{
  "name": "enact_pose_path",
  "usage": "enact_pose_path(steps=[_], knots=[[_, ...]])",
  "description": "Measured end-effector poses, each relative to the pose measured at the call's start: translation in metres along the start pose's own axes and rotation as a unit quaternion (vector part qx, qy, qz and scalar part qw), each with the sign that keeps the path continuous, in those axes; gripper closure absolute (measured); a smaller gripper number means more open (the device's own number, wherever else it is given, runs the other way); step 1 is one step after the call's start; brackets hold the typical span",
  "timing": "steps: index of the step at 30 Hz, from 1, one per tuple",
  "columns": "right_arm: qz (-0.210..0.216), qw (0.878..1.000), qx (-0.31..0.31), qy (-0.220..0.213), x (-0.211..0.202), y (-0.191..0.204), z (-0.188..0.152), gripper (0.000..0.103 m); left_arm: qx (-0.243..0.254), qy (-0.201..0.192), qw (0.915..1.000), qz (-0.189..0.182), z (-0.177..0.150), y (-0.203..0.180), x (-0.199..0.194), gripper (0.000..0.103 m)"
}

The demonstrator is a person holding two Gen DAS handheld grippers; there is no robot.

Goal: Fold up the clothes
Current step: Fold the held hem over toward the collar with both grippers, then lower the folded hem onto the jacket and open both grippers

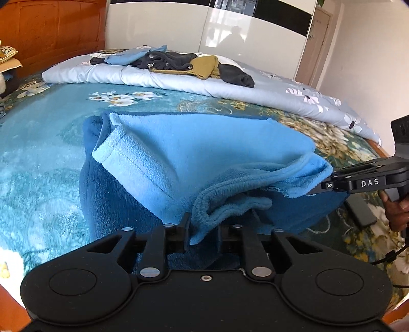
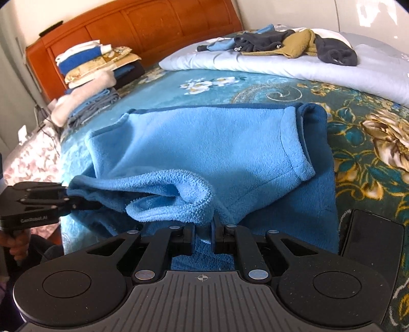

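A blue fleece garment [image 1: 204, 153] [image 2: 204, 143] lies spread on the flowered bed cover, its near hem bunched and raised. In the left wrist view my left gripper [image 1: 203, 224] has its jaws slightly apart, with the hem [image 1: 204, 229] lying loosely between them against the left finger. Seen from the right wrist, the left gripper [image 2: 94, 204] reaches into the hem's left end. My right gripper [image 2: 203, 229] is shut on the hem's right part, and from the left wrist it [image 1: 314, 189] pinches that edge. A sleeve [image 1: 115, 153] is folded across the body.
A heap of dark, mustard and blue clothes [image 1: 179, 63] [image 2: 281, 46] lies on a pale duvet at the far side. Folded stacks [image 2: 94, 69] sit by the wooden headboard [image 2: 153, 23]. A black flat device [image 2: 370, 242] lies on the bed at the right. A hand [image 1: 396, 212] holds the right gripper.
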State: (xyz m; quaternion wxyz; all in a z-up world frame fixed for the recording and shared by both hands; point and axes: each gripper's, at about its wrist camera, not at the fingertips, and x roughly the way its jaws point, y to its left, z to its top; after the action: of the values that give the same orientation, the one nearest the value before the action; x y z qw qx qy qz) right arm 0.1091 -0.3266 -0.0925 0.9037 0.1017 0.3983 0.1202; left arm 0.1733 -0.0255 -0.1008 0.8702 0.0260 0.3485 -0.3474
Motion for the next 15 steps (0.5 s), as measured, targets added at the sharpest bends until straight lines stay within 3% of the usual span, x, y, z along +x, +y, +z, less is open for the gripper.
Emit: enact_pose_path(steps=[5, 8, 11, 15], knots=[[0.003, 1.0, -0.021, 0.002, -0.019, 0.011, -0.004, 0.083, 0.019, -0.002, 0.9997, -0.011, -0.003, -0.009, -0.021, 0.066], [0.001, 1.0, -0.027, -0.004, -0.037, 0.017, -0.012, 0.081, 0.022, -0.015, 0.9995, -0.014, -0.003, -0.012, -0.033, 0.062], [-0.006, 0.999, -0.024, -0.022, -0.053, 0.021, -0.016, 0.072, 0.029, -0.028, 0.9991, -0.009, 0.002, -0.018, -0.039, 0.06], [-0.007, 0.999, -0.019, -0.045, -0.056, 0.026, -0.009, 0.071, 0.053, -0.036, 0.9979, 0.0, 0.01, -0.028, -0.036, 0.053]])
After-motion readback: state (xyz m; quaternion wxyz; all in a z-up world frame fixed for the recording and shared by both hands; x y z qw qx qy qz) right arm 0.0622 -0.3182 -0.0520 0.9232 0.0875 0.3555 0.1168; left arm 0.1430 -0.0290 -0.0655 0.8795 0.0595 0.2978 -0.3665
